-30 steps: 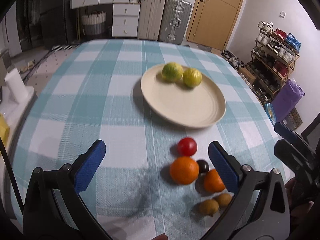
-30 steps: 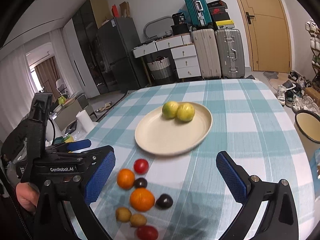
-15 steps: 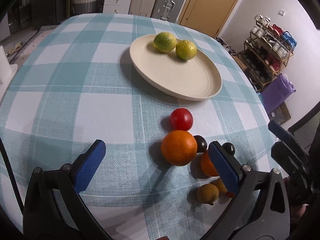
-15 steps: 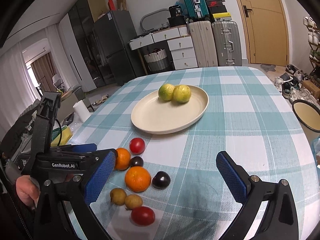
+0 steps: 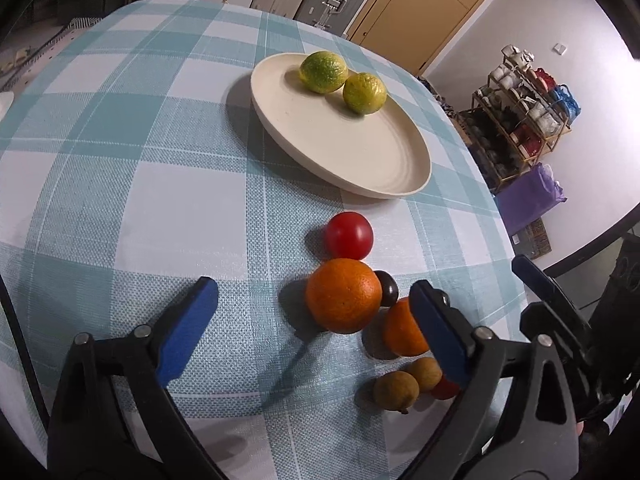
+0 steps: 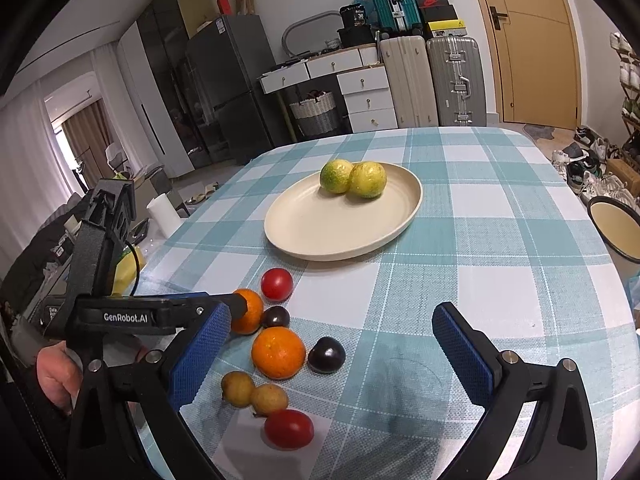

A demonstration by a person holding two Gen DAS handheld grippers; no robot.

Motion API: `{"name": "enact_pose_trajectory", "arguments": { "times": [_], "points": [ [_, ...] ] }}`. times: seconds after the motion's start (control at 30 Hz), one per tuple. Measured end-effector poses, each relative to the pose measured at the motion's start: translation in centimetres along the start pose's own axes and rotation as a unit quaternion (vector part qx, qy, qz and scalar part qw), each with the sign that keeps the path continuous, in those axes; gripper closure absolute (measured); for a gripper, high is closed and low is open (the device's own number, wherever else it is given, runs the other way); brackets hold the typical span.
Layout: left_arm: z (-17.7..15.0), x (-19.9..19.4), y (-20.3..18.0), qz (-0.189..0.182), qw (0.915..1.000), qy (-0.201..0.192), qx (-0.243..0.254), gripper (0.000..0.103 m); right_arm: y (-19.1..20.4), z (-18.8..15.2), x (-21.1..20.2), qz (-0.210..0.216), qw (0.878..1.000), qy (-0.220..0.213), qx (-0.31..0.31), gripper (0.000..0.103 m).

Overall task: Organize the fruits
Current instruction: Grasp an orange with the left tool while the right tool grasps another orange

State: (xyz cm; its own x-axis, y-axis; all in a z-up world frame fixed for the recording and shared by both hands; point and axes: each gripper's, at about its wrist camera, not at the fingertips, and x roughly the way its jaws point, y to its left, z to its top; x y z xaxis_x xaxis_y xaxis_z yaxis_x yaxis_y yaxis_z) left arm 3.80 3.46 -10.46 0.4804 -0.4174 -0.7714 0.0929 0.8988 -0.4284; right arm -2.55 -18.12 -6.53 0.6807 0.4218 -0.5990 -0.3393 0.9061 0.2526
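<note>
A cream plate [image 5: 372,160] [image 6: 316,232] holds two yellow-green citrus fruits [image 5: 323,71] [image 6: 367,179]. In front of it lies a cluster of loose fruit: a red tomato [image 5: 348,235] [image 6: 276,284], a large orange [image 5: 343,295] [image 6: 246,311], a second orange [image 5: 402,327] [image 6: 278,352], a dark plum [image 5: 387,288] [image 6: 275,317], another dark plum [image 6: 326,354], two small brown fruits [image 5: 396,390] [image 6: 237,388] and a second tomato [image 6: 288,428]. My left gripper [image 5: 316,332] is open, low over the table, with the large orange between its fingers. My right gripper [image 6: 330,358] is open above the cluster.
The table wears a teal and white checked cloth [image 5: 120,128]. Its right edge drops off near a shoe rack [image 5: 524,112] and a purple bag [image 5: 528,196]. An enamel bowl [image 6: 616,232] stands off the table's right side. Suitcases and drawers [image 6: 400,80] stand behind.
My left gripper has moved forward and down toward the fruit cluster, so the large orange now lies between its fingers. My right gripper has dropped slightly closer to the cluster.
</note>
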Motion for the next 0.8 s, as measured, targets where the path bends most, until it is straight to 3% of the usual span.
{"name": "enact_pose_trajectory", "arguments": {
  "times": [0.2,0.27,0.37,0.8],
  "points": [
    [-0.1,0.2,-0.2,-0.018,0.9998,0.005,0.009,0.034,0.3,0.0,0.2,0.002,1.000,0.002,-0.004,0.000],
    [-0.2,0.3,-0.4,-0.030,0.9994,0.010,0.012,0.053,0.4,0.0,0.1,0.002,1.000,0.002,-0.005,0.000],
    [-0.3,0.5,-0.8,-0.039,0.9990,0.016,0.018,0.067,0.4,-0.1,0.0,0.009,1.000,-0.001,-0.004,0.000],
    [-0.7,-0.6,-0.4,-0.045,0.9989,0.004,0.008,0.067,1.1,-0.4,-0.3,0.021,1.000,0.007,-0.015,0.000]
  ]
}}
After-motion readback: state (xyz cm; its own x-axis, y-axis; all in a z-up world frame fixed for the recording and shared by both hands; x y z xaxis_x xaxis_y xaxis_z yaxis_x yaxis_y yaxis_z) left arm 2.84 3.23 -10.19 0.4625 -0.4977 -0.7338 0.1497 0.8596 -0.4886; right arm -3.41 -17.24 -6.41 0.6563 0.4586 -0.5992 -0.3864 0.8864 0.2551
